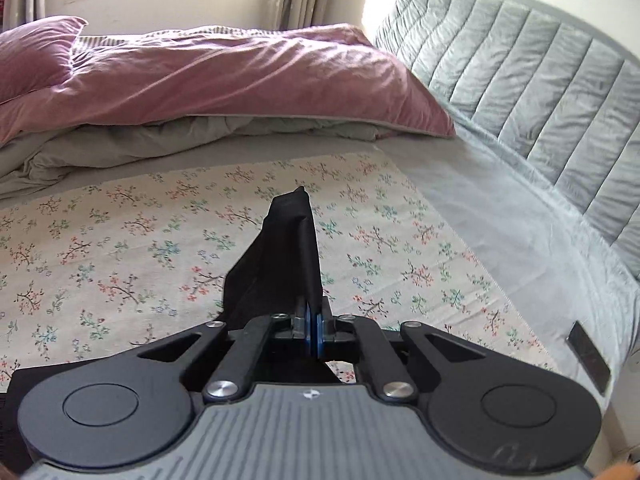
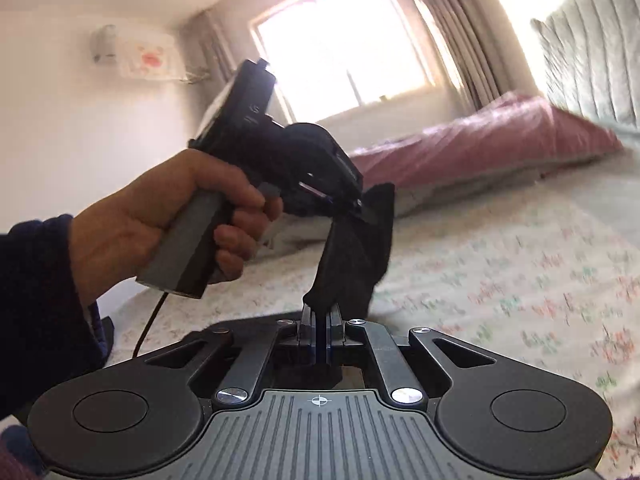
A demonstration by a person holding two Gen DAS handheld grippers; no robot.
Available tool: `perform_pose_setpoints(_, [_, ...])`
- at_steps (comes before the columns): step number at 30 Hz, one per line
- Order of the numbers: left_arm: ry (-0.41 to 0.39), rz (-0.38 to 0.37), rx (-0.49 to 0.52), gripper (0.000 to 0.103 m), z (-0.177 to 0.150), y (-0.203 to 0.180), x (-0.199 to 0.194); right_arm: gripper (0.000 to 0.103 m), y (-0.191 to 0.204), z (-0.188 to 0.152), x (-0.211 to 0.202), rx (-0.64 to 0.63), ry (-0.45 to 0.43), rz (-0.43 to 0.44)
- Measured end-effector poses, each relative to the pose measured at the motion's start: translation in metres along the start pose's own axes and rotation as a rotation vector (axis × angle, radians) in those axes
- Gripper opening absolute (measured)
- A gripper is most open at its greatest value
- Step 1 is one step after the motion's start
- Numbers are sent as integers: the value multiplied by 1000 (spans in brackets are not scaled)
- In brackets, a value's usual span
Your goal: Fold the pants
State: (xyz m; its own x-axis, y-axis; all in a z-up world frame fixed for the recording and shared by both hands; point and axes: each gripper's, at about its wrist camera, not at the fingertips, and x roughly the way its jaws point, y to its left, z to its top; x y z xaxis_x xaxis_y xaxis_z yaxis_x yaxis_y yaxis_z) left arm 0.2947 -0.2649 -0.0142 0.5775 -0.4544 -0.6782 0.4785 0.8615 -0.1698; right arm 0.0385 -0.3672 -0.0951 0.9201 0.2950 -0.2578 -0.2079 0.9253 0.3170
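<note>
The black pants (image 1: 286,256) are lifted above the floral sheet (image 1: 120,240) on the bed. My left gripper (image 1: 314,320) is shut on an edge of the black cloth, which stands up past its fingertips. In the right wrist view my right gripper (image 2: 320,320) is shut on another part of the pants (image 2: 352,256). The left gripper (image 2: 356,204), held by a hand (image 2: 160,216), pinches the same cloth just above and beyond it. The stretch of cloth between the two grippers is short. The rest of the pants is hidden below the grippers.
A pink duvet (image 1: 224,76) and pink pillow (image 1: 36,52) lie over a grey blanket (image 1: 120,148) at the far side of the bed. A grey padded headboard (image 1: 520,76) runs along the right. A window (image 2: 340,52) is behind.
</note>
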Motion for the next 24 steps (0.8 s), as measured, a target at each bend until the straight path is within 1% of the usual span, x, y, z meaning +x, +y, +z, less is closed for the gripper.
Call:
perform_pose_setpoints(2, [-24, -15, -21, 10, -4, 22, -14, 5, 25, 7, 3, -53, -27, 16])
perform_pose_setpoints(5, [-60, -23, -66, 10, -13, 62, -32, 5, 60, 3, 17, -102, -55, 64])
perform_pose_setpoints(8, [-79, 3, -87, 10, -24, 104, -44, 5, 99, 0, 32, -165, -58, 106])
perform_pose_setpoints(10, [-79, 16, -128, 10, -34, 135, -50, 5, 123, -3, 46, -196, -36, 129])
perform_pose_setpoints(15, [-120, 19, -215, 10, -64, 204, -64, 5, 176, -22, 81, -301, 16, 181])
perform_pose_setpoints(17, [-118, 22, -240, 10, -74, 227, -61, 5, 194, -34, 99, -353, 52, 196])
perform_pose_setpoints(20, [-126, 13, -262, 10, -91, 249, -49, 5, 221, -59, 121, -433, 114, 202])
perform_pose_setpoints(22, [-132, 5, -296, 11, -108, 268, -42, 5, 237, -74, 138, -478, 162, 201])
perform_pose_setpoints(23, [-112, 4, -316, 11, -113, 277, -35, 5, 243, -80, 151, -497, 185, 201])
perform_pose_setpoints(24, [-69, 25, -317, 11, -112, 283, -29, 5, 248, -86, 160, -515, 207, 202])
